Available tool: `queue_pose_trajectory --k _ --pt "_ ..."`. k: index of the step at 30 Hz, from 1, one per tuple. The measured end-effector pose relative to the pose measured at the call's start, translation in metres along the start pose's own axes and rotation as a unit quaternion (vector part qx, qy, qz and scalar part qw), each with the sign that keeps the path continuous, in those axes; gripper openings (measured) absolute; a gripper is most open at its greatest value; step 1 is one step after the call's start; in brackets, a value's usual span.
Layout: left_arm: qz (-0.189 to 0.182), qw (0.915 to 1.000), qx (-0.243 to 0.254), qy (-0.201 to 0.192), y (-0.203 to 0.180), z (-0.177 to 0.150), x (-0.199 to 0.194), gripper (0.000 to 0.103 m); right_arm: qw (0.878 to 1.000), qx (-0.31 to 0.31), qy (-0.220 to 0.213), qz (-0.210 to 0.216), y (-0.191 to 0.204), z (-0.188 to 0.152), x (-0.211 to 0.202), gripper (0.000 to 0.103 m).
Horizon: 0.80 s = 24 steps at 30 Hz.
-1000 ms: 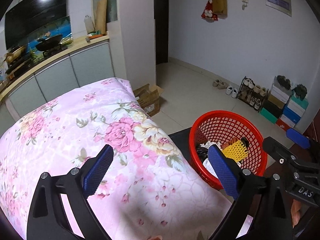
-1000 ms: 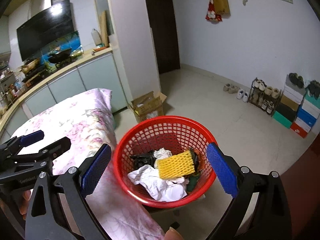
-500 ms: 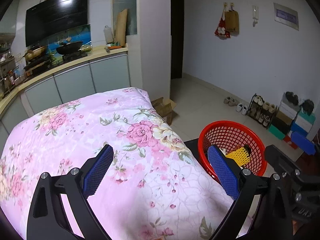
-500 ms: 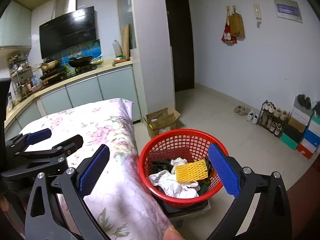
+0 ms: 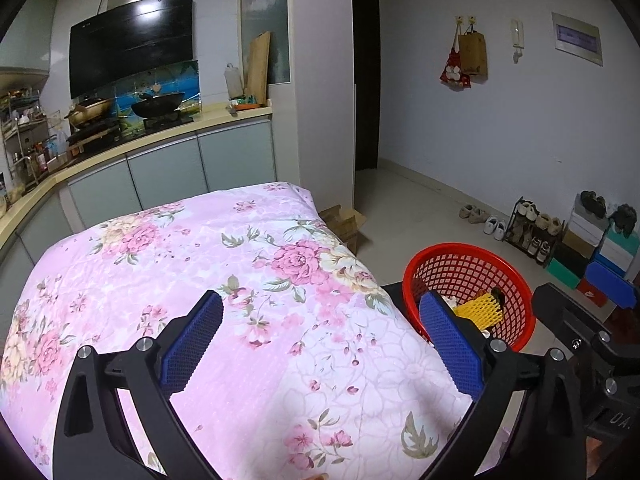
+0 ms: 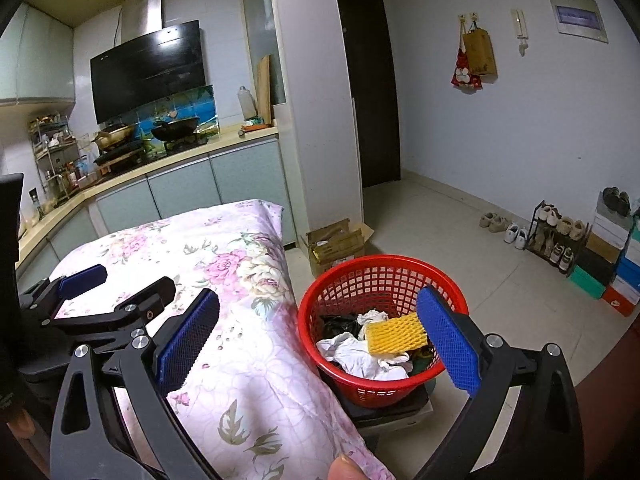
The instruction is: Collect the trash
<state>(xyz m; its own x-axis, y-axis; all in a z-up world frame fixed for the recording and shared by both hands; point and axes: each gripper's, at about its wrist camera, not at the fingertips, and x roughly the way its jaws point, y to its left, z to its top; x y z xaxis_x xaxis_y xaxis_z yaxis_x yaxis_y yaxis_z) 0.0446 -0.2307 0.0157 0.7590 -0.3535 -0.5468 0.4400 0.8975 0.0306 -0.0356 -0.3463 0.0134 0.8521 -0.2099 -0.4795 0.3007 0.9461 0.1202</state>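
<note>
A red mesh basket [image 6: 384,276] [image 5: 464,264] stands on a low dark stand beside the table's right edge. It holds a yellow foam net [image 6: 396,334] [image 5: 478,310], crumpled white tissue [image 6: 356,358] and a black scrap [image 6: 338,322]. My right gripper [image 6: 318,338] is open and empty, held high over the basket's near rim. My left gripper [image 5: 322,340] is open and empty above the pink floral tablecloth [image 5: 192,272], left of the basket. Each view catches the other gripper at its edge.
A cardboard box [image 6: 336,242] sits on the floor behind the basket. A shoe rack [image 6: 556,232] and stacked shoe boxes [image 6: 616,256] line the right wall. The kitchen counter [image 5: 160,136] with a wok runs behind the table. Tiled floor [image 6: 460,240] lies beyond the basket.
Both grippers have risen and pulled back from the basket, so the basket looks smaller and lower and more of the room shows. Both stayed open and empty.
</note>
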Motion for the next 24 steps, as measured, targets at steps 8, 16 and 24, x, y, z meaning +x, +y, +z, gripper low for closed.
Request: queue_pose_trajectory --k 8,16,24 --pt "0.005 1.0000 0.000 0.001 0.0027 -0.0022 -0.0025 0.096 1.000 -0.002 0.000 0.006 0.0024 0.0005 -0.0015 0.096" --pt "0.009 0.9999 -0.002 0.004 0.0067 -0.0034 -0.0009 0.096 1.000 -0.003 0.007 0.009 0.0067 -0.0004 0.0033 0.096" --pt "0.009 0.9999 -0.001 0.004 0.0071 -0.0044 -0.0007 0.096 1.000 -0.003 0.006 0.012 0.0075 0.0007 0.0061 0.096"
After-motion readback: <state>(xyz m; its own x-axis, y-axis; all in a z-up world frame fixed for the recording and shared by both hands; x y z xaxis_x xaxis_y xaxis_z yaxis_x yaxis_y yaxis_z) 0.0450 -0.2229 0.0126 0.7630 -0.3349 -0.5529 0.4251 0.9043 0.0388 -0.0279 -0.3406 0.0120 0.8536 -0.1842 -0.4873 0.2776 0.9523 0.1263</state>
